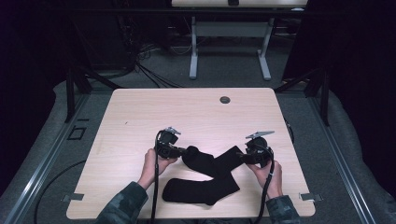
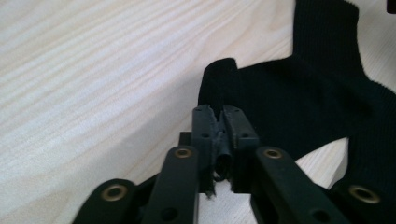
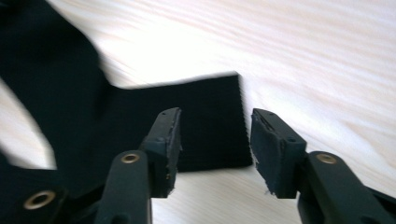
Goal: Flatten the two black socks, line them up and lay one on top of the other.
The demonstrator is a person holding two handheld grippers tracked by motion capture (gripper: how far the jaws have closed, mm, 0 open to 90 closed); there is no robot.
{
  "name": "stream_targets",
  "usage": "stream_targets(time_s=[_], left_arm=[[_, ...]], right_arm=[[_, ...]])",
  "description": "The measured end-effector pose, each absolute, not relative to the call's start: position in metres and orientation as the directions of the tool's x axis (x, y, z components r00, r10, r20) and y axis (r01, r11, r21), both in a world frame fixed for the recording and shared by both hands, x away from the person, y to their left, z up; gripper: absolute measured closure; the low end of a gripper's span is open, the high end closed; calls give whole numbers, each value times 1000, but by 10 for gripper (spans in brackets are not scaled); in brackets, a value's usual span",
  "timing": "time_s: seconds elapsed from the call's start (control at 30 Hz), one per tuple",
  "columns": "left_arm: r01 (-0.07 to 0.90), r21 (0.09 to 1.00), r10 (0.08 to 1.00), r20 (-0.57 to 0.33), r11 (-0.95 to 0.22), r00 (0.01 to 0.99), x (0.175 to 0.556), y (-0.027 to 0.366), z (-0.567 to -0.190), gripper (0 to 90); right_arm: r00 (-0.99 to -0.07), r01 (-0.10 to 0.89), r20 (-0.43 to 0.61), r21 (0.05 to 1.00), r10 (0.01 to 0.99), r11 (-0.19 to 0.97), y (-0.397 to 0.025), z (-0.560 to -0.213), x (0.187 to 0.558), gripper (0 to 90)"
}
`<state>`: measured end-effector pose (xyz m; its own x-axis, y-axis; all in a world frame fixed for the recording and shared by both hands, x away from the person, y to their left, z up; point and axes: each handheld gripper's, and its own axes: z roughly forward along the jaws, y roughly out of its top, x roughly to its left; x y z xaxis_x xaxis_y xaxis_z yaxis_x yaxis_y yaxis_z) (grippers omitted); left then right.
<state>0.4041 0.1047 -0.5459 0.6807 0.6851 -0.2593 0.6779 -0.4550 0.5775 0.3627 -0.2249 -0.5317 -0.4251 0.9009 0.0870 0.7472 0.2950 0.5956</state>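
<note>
The upper sock (image 1: 212, 161) lay crossed over another near the surface's (image 1: 140, 121) front edge; left tongs (image 2: 219, 122) clamped its end, apparently to anchor it, right tongs (image 3: 212, 135) apart astride the cuff.

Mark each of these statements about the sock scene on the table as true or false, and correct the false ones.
1. Two black socks lie crossed on the wooden table. True: the upper sock overlaps the lower sock.
2. The left gripper is wide open above bare wood. False: its jaws are closed on a pinch of the upper sock's fabric.
3. The right gripper is open. True: its jaws stand apart over the flat end of the upper sock, with the sock's side edge between them.
4. The socks are white. False: both are black.
5. A small round hole sits near the table's far edge. True.
</note>
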Motion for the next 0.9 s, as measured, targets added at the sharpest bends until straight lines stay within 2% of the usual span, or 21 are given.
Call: stream_targets(time_s=[0.13,0.3,0.47,0.67,0.73,0.9], left_arm=[[661,564,681,-222,-494,698,399,104,-550,650],[655,595,698,-207,-466,685,399,110,-546,446],[645,595,703,-180,-479,688,403,105,-549,375],[640,578,696,-164,-506,699,409,95,-556,390],[641,558,693,-154,-527,704,411,93,-559,493],[641,538,692,-139,-548,708,411,90,-560,644]], right_arm=[[-405,768,90,573,910,285,-234,-546,367,486],[-399,776,104,567,911,276,-238,-553,369,464],[-407,774,96,565,908,287,-234,-554,373,464],[-407,775,77,557,910,299,-231,-555,377,476],[-410,777,81,553,909,301,-231,-557,378,496],[-430,779,86,539,899,321,-229,-561,380,594]])
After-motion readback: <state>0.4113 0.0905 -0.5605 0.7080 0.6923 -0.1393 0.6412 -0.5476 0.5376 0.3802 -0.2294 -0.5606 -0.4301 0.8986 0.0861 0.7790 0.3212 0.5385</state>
